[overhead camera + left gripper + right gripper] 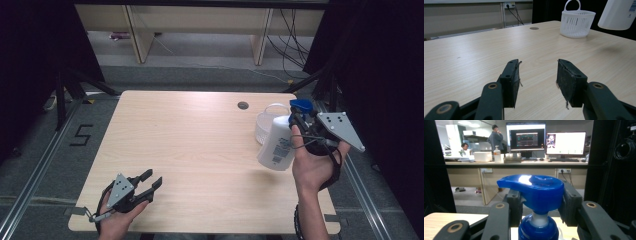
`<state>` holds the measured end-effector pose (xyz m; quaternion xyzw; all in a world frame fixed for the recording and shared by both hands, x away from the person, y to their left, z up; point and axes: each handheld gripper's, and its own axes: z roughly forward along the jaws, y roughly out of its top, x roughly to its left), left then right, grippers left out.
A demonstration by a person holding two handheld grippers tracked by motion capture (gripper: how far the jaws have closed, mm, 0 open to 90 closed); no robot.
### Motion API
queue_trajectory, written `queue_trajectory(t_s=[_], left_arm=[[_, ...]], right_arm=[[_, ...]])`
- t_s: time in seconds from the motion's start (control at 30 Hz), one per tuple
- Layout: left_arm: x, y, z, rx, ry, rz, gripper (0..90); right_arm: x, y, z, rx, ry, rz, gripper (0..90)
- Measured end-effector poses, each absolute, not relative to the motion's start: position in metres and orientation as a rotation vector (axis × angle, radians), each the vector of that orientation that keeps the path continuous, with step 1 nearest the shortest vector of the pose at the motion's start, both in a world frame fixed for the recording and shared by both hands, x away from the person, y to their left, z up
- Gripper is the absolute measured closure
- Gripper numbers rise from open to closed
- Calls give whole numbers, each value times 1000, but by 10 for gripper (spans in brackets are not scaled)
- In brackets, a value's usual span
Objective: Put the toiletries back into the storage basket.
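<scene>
Pump bottle [276, 144], white with blue pump head [537, 191]: held aloft just beside the white basket [266, 121], right hand-held gripper [300, 119] clamped on the head, likely for placing; left hand-held gripper [148, 180] spread wide, idle over the desk [190, 150].

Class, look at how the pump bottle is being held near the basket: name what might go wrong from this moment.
1. The right gripper grips the bottle only at its blue pump head; the hanging white body could swing or slip out.
2. The basket looks light and stands near the table's edge; lowering the bottle off-centre might tip or push it.
3. The left gripper stands open and far away, so it cannot steady the basket.
</scene>
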<state>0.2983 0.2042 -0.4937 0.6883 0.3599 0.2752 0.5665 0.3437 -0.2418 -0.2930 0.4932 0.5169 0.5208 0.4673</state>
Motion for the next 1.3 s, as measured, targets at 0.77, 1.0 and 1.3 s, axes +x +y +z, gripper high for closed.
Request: queue_trajectory(t_s=[0.77, 1.0, 1.3], left_arm=[[300, 204, -495, 1622, 840, 645, 523], [301, 203, -496, 1618, 837, 638, 523], [301, 203, -497, 1625, 846, 636, 523]], right_arm=[[363, -250, -279, 1206, 1234, 1256, 599], [370, -251, -274, 1205, 1212, 1267, 599], [378, -250, -274, 1199, 1218, 1263, 599]])
